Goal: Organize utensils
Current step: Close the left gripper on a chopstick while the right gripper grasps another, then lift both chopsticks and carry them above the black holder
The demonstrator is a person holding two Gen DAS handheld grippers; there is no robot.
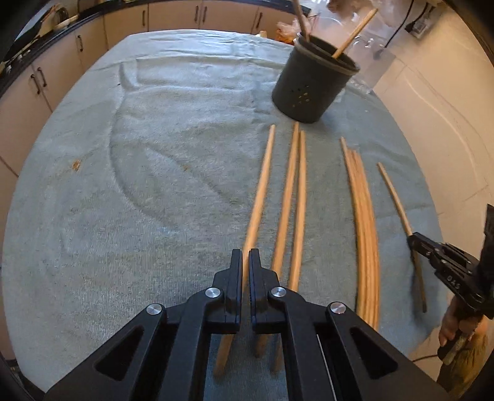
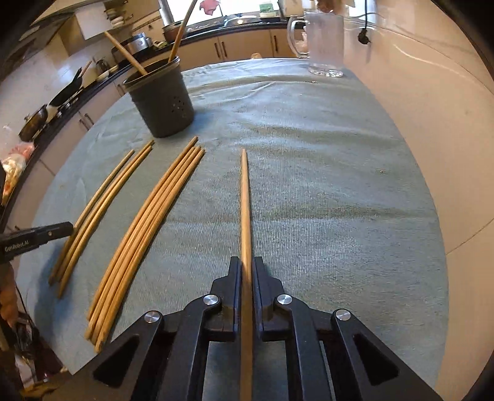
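Wooden chopsticks lie on a grey-green towel [image 1: 123, 185]. My left gripper [image 1: 245, 256] is shut on the leftmost chopstick [image 1: 262, 179]; two more chopsticks [image 1: 293, 191] lie just right of it. A bundle of several chopsticks [image 1: 364, 222] lies further right and also shows in the right wrist view [image 2: 148, 228]. My right gripper [image 2: 246, 262] is shut on a single chopstick [image 2: 244, 197] pointing forward; it also shows in the left wrist view [image 1: 415, 239]. A dark perforated holder [image 1: 311, 83] with two chopsticks in it stands at the back, and also shows in the right wrist view [image 2: 162, 101].
A clear glass mug [image 2: 324, 43] stands at the towel's far edge. Kitchen cabinets [image 1: 173, 15] and a counter with pans [image 2: 61, 95] run behind the table. A white wall [image 2: 432, 123] lies to the right.
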